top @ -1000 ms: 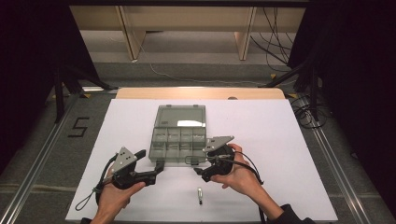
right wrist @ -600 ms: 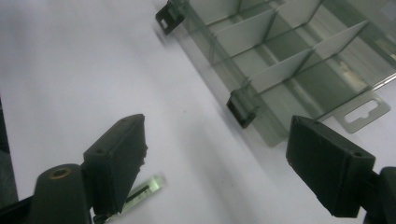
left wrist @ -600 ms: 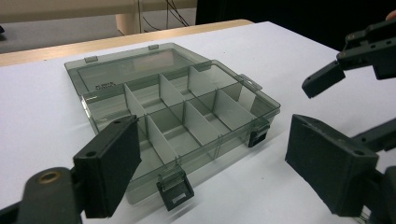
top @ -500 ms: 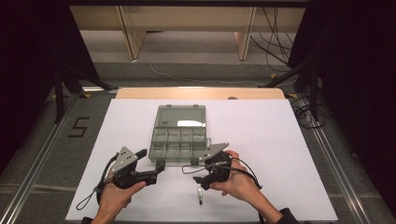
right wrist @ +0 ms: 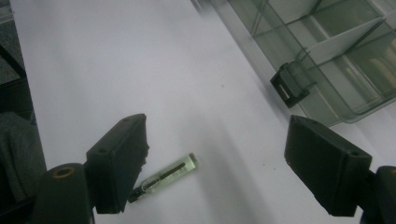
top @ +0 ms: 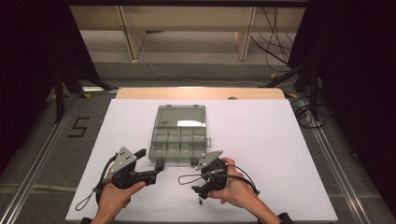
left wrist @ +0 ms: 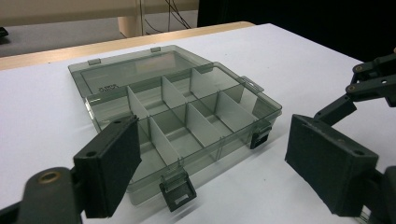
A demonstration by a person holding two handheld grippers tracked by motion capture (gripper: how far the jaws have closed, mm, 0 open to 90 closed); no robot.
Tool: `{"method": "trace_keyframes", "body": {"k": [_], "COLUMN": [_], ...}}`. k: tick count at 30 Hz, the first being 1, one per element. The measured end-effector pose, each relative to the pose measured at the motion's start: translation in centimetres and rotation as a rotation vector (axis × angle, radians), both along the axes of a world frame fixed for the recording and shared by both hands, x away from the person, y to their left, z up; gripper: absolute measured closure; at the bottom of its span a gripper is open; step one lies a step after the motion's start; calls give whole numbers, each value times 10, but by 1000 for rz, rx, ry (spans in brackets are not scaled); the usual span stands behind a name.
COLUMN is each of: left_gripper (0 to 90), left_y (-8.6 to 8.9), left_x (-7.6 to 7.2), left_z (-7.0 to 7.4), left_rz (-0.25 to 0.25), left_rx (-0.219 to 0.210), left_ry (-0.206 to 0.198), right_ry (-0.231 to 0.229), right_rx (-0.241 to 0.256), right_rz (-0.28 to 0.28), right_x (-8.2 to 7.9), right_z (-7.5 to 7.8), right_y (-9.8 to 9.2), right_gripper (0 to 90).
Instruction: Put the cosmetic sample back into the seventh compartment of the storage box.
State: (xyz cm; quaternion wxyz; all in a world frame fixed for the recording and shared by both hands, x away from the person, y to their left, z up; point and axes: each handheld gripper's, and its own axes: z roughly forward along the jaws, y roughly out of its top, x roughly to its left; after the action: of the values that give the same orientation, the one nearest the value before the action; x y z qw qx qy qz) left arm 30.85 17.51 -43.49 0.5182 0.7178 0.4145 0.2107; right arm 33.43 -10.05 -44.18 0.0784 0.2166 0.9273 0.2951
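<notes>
A smoky clear compartment box (top: 179, 143) lies open mid-table, its lid (top: 181, 115) flat behind it; the compartments look empty. My left gripper (top: 150, 161) is at the box's front left corner, open, with the box (left wrist: 182, 116) beyond its jaws (left wrist: 219, 158). My right gripper (top: 198, 190) points down at the table in front of the box. It is open over a small clear vial (right wrist: 168, 176) with a dark core, which lies by its left jaw. The vial (top: 200, 198) is nearly hidden under the gripper in the high view.
The white table top (top: 261, 140) has free room left and right of the box. A front latch (right wrist: 289, 86) of the box hangs open near the right gripper. Cables (top: 308, 114) lie off the table's right side.
My right gripper has swung away from the box's front right corner and down toward the vial near the front edge. The left gripper and the box have stayed put.
</notes>
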Motion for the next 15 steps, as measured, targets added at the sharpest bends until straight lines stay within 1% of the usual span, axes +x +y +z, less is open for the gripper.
{"method": "trace_keyframes", "body": {"k": [4, 5, 6, 7, 8, 9, 11, 15], "left_gripper": [171, 171, 172, 171, 172, 172, 172, 172], "left_y": [1, 1, 1, 1, 1, 1, 1, 1], "left_x": [-2, -2, -2, -2, -3, -3, -2, -3], "left_z": [1, 1, 1, 1, 1, 1, 1, 1], "left_rz": [5, 6, 3, 0, 7, 5, -1, 6], "left_rx": [-8, -7, -1, -4, 2, 1, -1, 1], "left_ry": [-7, -6, -9, -14, -9, -10, -14, -10], "right_ry": [13, 15, 20, 25, 25, 36, 43, 46], "right_rx": [-14, -23, -22, -24, -28, -37, -50, -77], "right_rz": [-3, 3, 7, 2, 12, 4, 6, 17], "right_x": [-4, -4, -5, -6, -6, -7, -8, -9], "right_z": [-2, -2, -3, -4, -4, -5, -8, -12], "right_y": [2, 2, 2, 2, 2, 2, 3, 3], "right_gripper": [232, 236, 239, 246, 248, 248, 252, 262]}}
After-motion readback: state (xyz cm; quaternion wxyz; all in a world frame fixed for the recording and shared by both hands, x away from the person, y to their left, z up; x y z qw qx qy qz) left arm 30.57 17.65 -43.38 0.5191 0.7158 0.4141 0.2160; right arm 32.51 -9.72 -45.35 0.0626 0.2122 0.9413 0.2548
